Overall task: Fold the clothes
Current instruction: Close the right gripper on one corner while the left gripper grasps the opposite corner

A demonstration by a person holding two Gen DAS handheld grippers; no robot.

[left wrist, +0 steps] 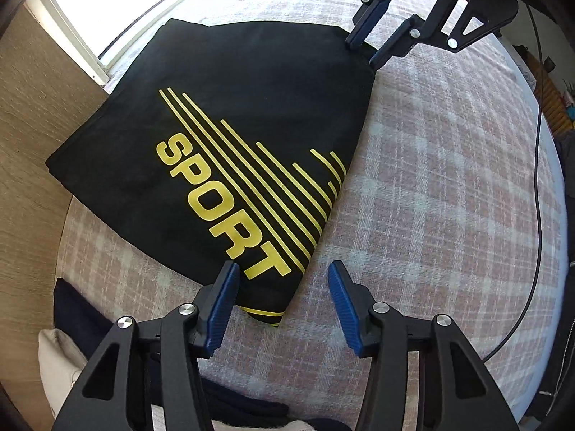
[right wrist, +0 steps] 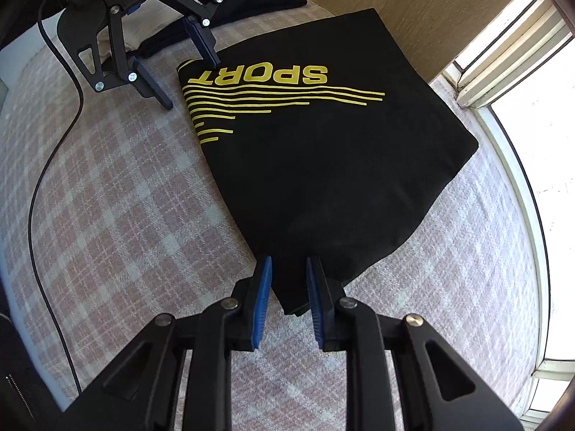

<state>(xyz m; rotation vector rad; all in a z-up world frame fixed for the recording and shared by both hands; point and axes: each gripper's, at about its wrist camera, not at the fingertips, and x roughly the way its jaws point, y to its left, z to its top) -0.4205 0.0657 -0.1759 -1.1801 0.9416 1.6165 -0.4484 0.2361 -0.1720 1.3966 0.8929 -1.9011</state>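
Folded black shirt, yellow "SPORT" print with stripes, lies flat on pink-white plaid blanket. Right gripper, 6 o'clock, jaws narrow, pinching one corner. Left gripper jaws half-wide, straddling the printed corner, not gripping.

Lighting: daylight, bright. You have the window blown out to plain white in the left wrist view, and again at the right edge of the right wrist view.

Shadows: soft; your fingers cast only faint shade on the checked bed cover.

Contrast: the black garment reads as a near-flat dark mass with little fold detail; its yellow print stays crisp.

Focus: sharp across the centre of both views, no motion blur.

Distortion: strong fisheye bending; straight edges curve, and the corners fall to a dark vignette.
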